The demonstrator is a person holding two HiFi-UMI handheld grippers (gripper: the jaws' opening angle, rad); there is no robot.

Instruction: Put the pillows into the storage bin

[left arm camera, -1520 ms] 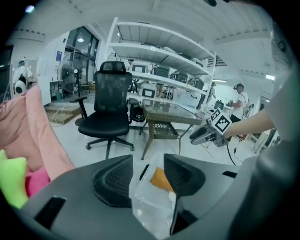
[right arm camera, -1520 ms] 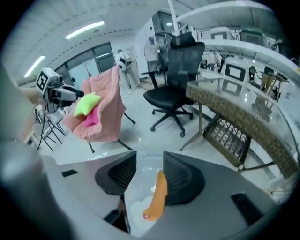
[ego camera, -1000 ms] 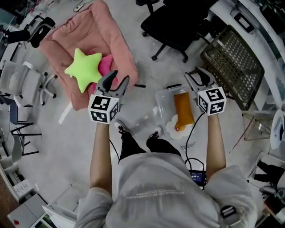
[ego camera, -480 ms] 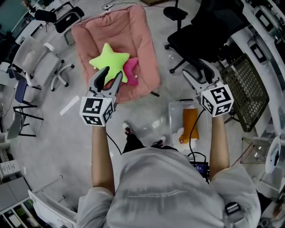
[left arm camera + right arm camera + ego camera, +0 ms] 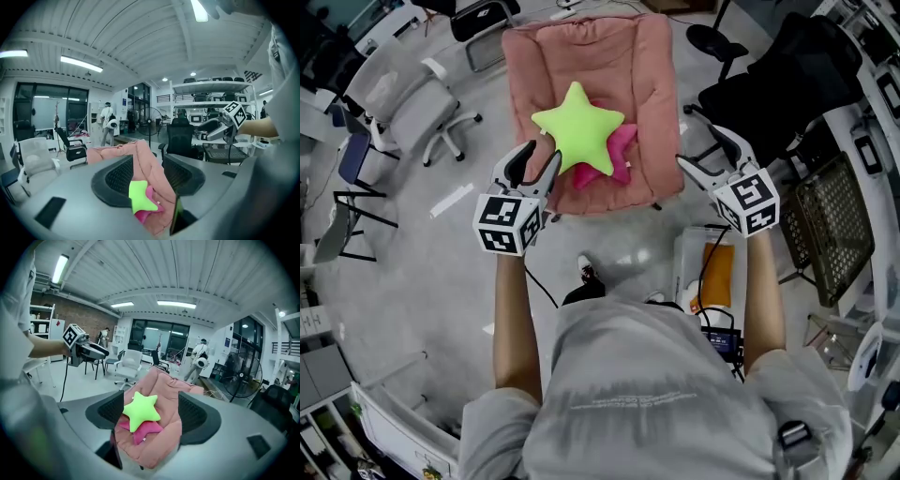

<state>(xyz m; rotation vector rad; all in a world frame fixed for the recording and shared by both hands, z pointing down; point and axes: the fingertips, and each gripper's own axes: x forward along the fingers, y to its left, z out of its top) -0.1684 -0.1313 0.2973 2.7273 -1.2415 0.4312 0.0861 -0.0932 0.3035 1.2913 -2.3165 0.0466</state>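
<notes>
Both have swung toward the green star pillow [image 5: 578, 129], tip toward backrest [image 5: 581, 47]: left gripper [image 5: 542, 155] part-open, right gripper [image 5: 701, 148] just widened, empty.

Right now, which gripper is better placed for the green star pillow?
Probably the left gripper: its tips show nearer the green star pillow. The right gripper, jaws just opening with nothing between them, stands further off.

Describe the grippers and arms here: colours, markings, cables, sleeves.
The left gripper and right gripper match: grey bodies, black ribbed pads, each with a white cube of black square markers. A black cable trails from each. Short grey T-shirt sleeves, forearms bare. The right gripper's jaws have just been opening, with nothing between them.
</notes>
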